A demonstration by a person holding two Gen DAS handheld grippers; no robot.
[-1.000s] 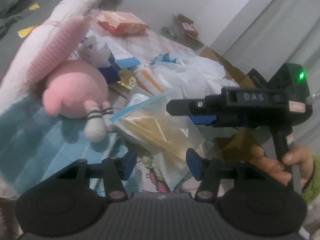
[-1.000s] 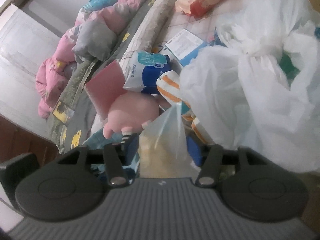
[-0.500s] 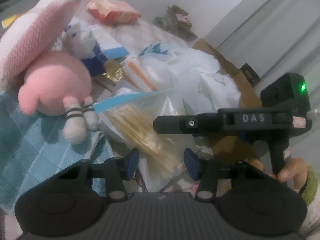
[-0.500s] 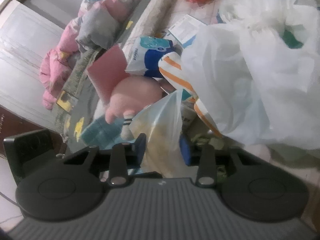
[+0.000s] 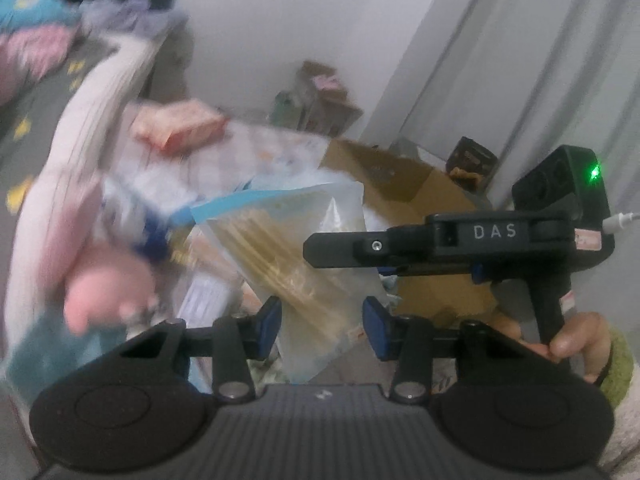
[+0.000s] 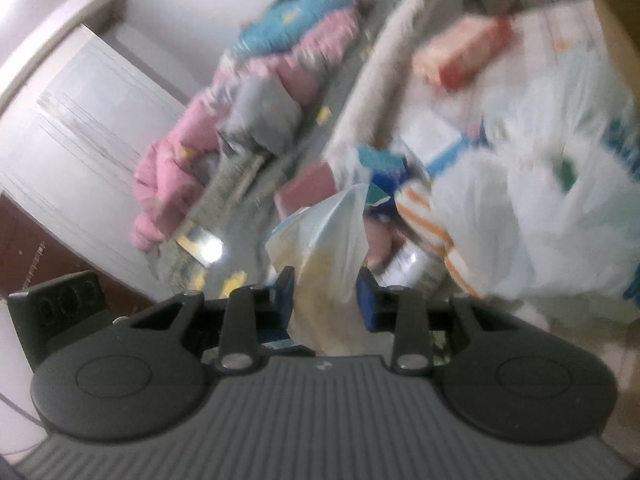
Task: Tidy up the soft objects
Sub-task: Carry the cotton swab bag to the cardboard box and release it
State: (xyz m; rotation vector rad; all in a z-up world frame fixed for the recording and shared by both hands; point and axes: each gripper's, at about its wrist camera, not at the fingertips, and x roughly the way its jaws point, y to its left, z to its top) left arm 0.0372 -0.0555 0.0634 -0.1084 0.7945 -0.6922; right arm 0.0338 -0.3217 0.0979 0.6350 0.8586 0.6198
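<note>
While jaws gape: clear bag [image 5: 304,248] between both grippers, left gripper [image 5: 322,322] and right gripper [image 6: 325,296], ungripped.

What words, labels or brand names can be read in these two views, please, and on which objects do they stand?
"DAS": white letters on the side of the right gripper, seen from the left wrist.
Blue lettering on the white plastic bag: cut off and blurred, unreadable.
Print on the blue-and-white pack and the orange pack: motion-blurred, unreadable.
Nothing readable on the clear zip bag.
</note>
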